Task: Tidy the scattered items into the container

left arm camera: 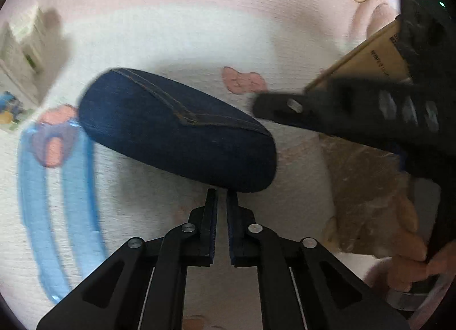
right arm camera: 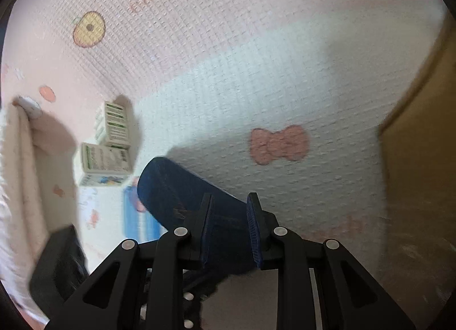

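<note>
With the denim case (left arm camera: 176, 127) as the landmark, the left wrist view runs like this: far to its left, at the edge of the frame, stand blurred white boxes (left arm camera: 21, 50) on the pink and white patterned mat (left arm camera: 171, 30); just left of the case lies a blue plastic hanger-like piece (left arm camera: 57, 201), its top end touching or nearly touching the case's left tip. The case itself is a dark blue oval with tan stitching, lying on the mat. Directly below the case's lower right edge is the left gripper (left arm camera: 221, 196), its jaws drawn together with only a sliver of gap and nothing between them; the tips sit right at the case's rim, and contact cannot be told. To the right of the case the right gripper (left arm camera: 273, 106) reaches in, blurred, and beyond it the cardboard box (left arm camera: 379, 59) rises, with a hand (left arm camera: 410, 261) at the lower right. In the right wrist view, left of the case (right arm camera: 176, 187) are a folded pale cloth (right arm camera: 17, 159) and the two stacked white boxes (right arm camera: 109, 142), then the blue piece (right arm camera: 136, 216). The right gripper (right arm camera: 230, 201) is clamped on the case's near end, one pad on each side. Right of the case, well apart, stands the brown wall of the cardboard box (right arm camera: 421, 144); the case is outside it.
</note>
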The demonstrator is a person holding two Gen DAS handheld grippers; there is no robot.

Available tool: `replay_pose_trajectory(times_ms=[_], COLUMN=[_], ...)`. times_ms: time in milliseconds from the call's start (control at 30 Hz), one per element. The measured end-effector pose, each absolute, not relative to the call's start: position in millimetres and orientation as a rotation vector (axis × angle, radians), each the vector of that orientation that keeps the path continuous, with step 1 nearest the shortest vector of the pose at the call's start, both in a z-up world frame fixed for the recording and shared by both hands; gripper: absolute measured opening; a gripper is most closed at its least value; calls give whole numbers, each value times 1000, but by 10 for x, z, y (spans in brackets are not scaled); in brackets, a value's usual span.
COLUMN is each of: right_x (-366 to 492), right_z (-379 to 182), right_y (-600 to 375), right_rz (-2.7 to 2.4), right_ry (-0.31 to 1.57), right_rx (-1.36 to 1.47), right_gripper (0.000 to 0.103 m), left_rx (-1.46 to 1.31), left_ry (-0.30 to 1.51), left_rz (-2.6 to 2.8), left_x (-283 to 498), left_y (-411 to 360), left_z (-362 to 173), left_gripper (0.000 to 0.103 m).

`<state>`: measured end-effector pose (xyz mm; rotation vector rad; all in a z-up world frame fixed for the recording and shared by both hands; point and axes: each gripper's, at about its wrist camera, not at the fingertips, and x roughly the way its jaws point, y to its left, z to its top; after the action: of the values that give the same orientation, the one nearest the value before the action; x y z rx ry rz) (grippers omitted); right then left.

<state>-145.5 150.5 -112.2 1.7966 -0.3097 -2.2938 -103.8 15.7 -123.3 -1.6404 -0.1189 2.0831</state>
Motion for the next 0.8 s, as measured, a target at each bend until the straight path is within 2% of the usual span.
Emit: replay_pose_trajectory(times_ms=[33, 67, 100, 133, 167, 333, 467, 633, 800], right_x=[-1402, -1337, -1302, -1247, -1202, -1111, -1090, -1050, -1050], right_z=[-1092, -1053, -1032, -994, -966, -995, -1137, -1259, -1328], right_y=[1502, 1518, 1530, 1540, 1538, 1511, 1524, 1571, 1572], right_rz=[-2312, -2324, -2331, -2340, -2339, -2294, -2252, -2223, -2212], right_ry=[-276, -255, -250, -246, -242, -242, -311, -413, -510], right_rx=[1797, 1801, 1801, 1792, 1776, 1765, 1817, 1836, 1808], right_gripper=[23, 32, 45, 52, 61, 62, 62, 62, 62], left_rx=[-1625, -1604, -1581, -1559, -1534, -1527, -1523, -1495, -1485], left_ry=[-88, -51, -19, -5, 1, -20, -96, -85, -198], left_rz=[2114, 2156, 2202, 2239, 2267, 2349, 2354, 2332, 2271], left_x=[-1018, -984, -961, -949, -946, -1085, -1223, -1528, -1697], left_y=[125, 91, 33, -22, -77, -258, -276, -143, -275], left_z=[-1191, -1132, -1065, -1015, -975, -929, -926, -984, -1036], left_gripper=[9, 14, 30, 42, 59, 59, 59, 61, 62])
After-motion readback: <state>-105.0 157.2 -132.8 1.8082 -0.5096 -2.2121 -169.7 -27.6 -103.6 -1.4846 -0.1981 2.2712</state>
